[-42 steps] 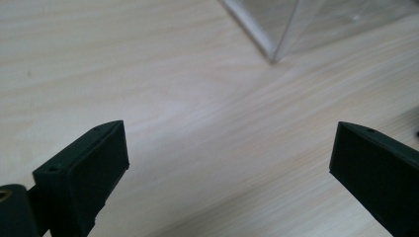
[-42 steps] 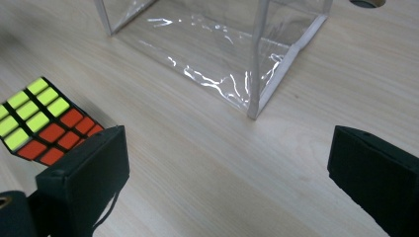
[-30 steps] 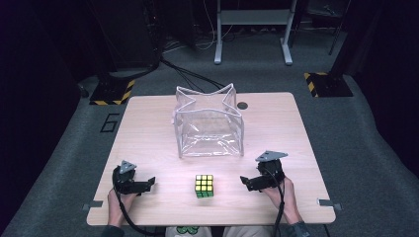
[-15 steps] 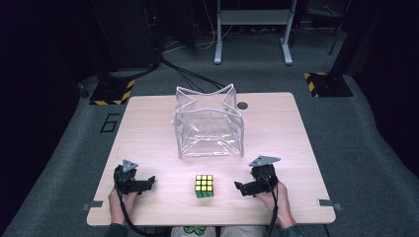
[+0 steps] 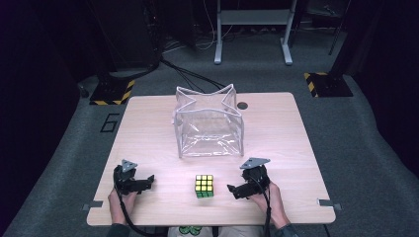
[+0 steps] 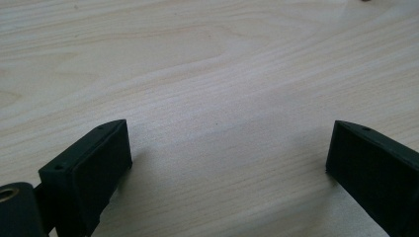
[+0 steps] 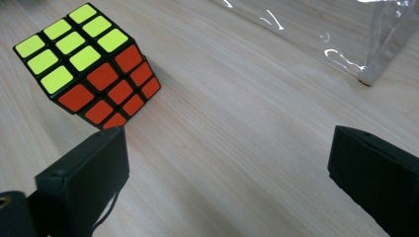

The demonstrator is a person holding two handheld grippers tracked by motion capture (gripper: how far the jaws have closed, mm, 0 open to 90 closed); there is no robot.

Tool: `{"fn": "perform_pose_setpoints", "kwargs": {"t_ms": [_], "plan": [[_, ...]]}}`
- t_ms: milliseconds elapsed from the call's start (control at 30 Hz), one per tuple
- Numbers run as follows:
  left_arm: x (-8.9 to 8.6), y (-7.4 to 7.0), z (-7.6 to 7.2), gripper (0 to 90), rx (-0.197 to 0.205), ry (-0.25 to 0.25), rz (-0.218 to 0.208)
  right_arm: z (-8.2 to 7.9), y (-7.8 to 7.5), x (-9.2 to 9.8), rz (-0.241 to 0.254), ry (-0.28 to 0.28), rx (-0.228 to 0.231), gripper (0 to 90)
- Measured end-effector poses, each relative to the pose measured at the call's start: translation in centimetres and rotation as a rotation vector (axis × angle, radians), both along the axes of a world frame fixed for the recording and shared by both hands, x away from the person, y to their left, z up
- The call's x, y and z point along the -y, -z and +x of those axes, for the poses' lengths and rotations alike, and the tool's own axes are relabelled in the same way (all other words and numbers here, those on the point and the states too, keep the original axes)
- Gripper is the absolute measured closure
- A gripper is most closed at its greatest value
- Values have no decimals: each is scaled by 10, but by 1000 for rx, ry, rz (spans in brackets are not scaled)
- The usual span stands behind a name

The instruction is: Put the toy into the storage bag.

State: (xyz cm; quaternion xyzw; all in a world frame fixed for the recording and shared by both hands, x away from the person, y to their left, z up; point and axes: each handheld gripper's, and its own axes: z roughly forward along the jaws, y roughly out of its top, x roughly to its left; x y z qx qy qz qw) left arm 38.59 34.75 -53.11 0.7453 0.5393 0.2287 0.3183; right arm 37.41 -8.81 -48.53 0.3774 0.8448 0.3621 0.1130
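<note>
Jaws of the right gripper [image 5: 236,190] stand wide apart with nothing between them, low over the table [image 5: 296,148] at its near edge. Just beyond its tips, on the side toward the person's left, sits the puzzle cube [image 5: 204,185], yellow face up and an orange face turned toward that gripper; being a cube, it has no long axis. This gripper is clearly the nearer one. The left gripper [image 5: 144,182], also spread and empty, rests farther from the cube. Farther back, the clear plastic bag [image 5: 208,123] stands with its mouth upward.
</note>
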Motion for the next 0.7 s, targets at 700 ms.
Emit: {"fn": "perform_pose_setpoints", "kwargs": {"t_ms": [700], "plan": [[0,0,0,41,3,-9,-10,-2,2,-40,-57,-110,4,8]]}}
